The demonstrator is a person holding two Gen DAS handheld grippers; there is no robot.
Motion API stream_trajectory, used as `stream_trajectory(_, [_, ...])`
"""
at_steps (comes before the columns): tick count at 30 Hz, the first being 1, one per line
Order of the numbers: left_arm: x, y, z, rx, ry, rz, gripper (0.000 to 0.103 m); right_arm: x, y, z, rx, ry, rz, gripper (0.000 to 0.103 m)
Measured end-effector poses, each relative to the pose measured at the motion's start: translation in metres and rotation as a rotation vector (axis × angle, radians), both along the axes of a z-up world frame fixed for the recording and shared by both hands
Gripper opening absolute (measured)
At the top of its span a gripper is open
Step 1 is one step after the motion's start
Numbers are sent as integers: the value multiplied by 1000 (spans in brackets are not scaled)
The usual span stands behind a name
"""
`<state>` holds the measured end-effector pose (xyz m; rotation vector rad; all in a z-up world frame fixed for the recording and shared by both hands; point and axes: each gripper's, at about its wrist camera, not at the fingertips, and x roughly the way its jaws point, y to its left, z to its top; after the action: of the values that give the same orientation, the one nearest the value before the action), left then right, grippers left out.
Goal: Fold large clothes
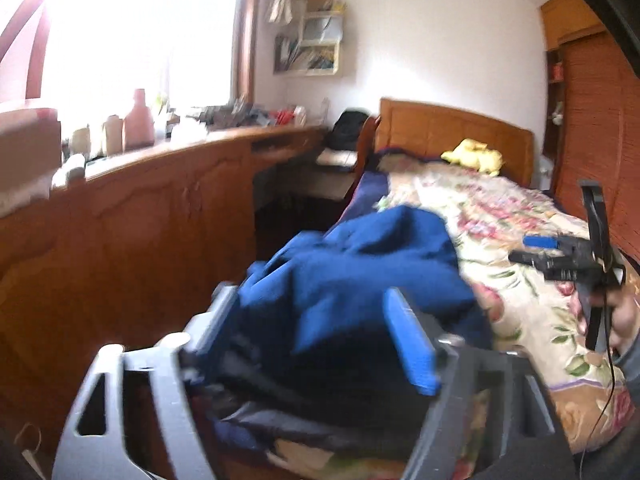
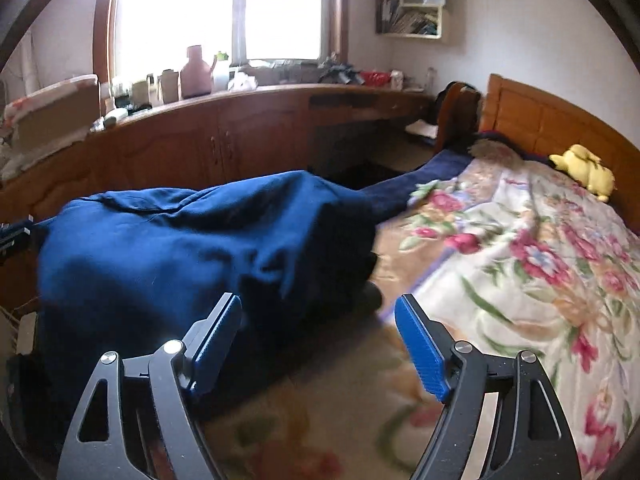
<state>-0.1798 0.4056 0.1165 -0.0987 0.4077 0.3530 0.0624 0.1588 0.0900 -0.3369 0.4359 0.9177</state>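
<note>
A large dark blue garment [image 1: 360,264] lies bunched in a heap on the floral bedspread [image 1: 520,216], at the bed's left side. My left gripper [image 1: 312,296] is open, and part of the blue cloth lies loosely between its jaws, hiding most of the left finger. In the right wrist view the garment [image 2: 180,248] spreads across the left half of the picture, its edge just ahead of my right gripper [image 2: 319,300]. That gripper is open, with only bedspread [image 2: 520,240] showing between its blue pads [image 2: 420,344]. The left wrist view shows the right gripper [image 1: 530,250] over the bed, held by a hand [image 1: 624,312].
A long wooden cabinet [image 2: 200,140] with bottles and clutter on top runs under the window, left of the bed. A yellow plush toy [image 2: 584,172] lies by the wooden headboard [image 2: 540,120]. A chair [image 1: 360,140] with a dark bag stands beside the bed's head.
</note>
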Motion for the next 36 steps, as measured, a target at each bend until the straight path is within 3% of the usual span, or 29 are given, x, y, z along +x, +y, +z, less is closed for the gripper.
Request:
stream_trajectory(5, [11, -67, 22, 96, -53, -50, 87, -19, -84, -17, 47, -28, -66, 81])
stream_trajectory(14, [55, -190, 21, 108, -116, -200, 87, -40, -200, -36, 100, -46, -247, 81])
stream_trajectory(19, [87, -249, 8, 82, -99, -308, 87, -56, -251, -36, 124, -74, -343, 81])
stream_trajectory(28, [134, -335, -16, 26, -62, -430, 87, -83, -315, -35, 186, -122, -506, 81])
stream_trajectory(36, [153, -382, -46, 4, -50, -447, 87, -85, -337, -61, 219, -131, -608, 81])
